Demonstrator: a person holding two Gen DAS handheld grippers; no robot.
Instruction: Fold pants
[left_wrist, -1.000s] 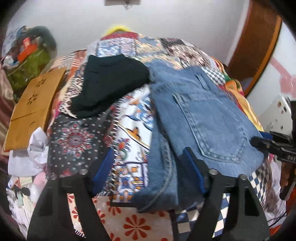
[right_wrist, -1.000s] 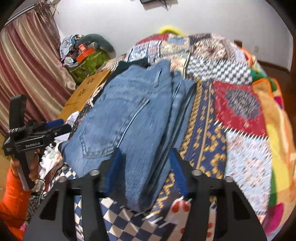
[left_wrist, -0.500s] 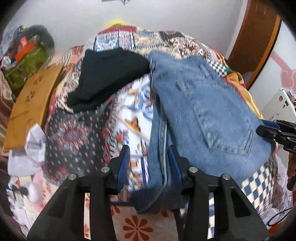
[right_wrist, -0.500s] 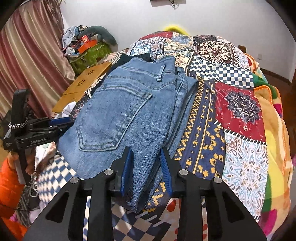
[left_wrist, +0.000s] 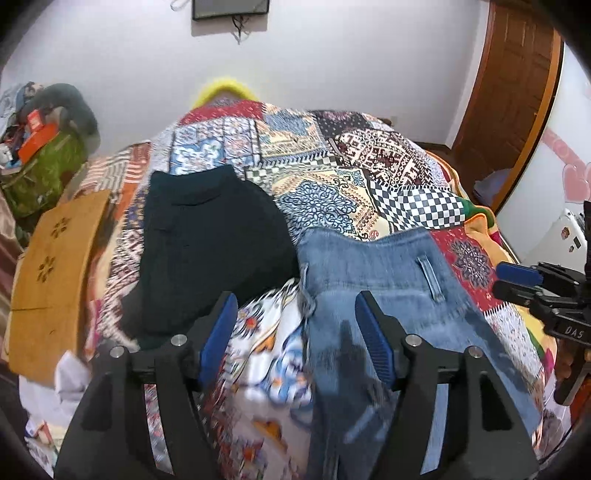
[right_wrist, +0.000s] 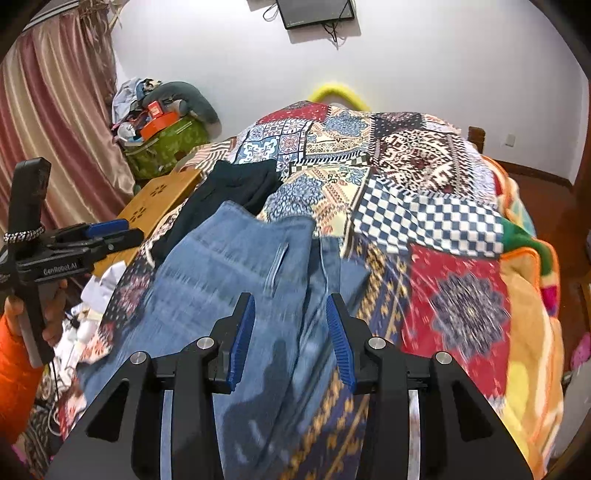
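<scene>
Both claws spread above folded jeans on the patchwork bed

The left claw (left_wrist: 293, 338) has just been opening, and its blue pads stand wide apart with nothing pressed between them; under its right finger lies the near-left edge of the folded jeans (left_wrist: 388, 295), under its left finger the bedspread (left_wrist: 351, 162). Ahead and to the left of this claw lies a dark folded garment (left_wrist: 207, 251), touching the jeans' far-left corner, and further left a wooden board (left_wrist: 55, 273) at the bed's side. The right claw (right_wrist: 291, 338) has also just been opening; its pads are parted and clear of the cloth, hovering over the jeans' right edge, with the denim stretching ahead and to its left. Right of it spreads bare patchwork. A hand (right_wrist: 55, 306) with an orange sleeve (right_wrist: 14, 373) holds the left claw's handle.
</scene>
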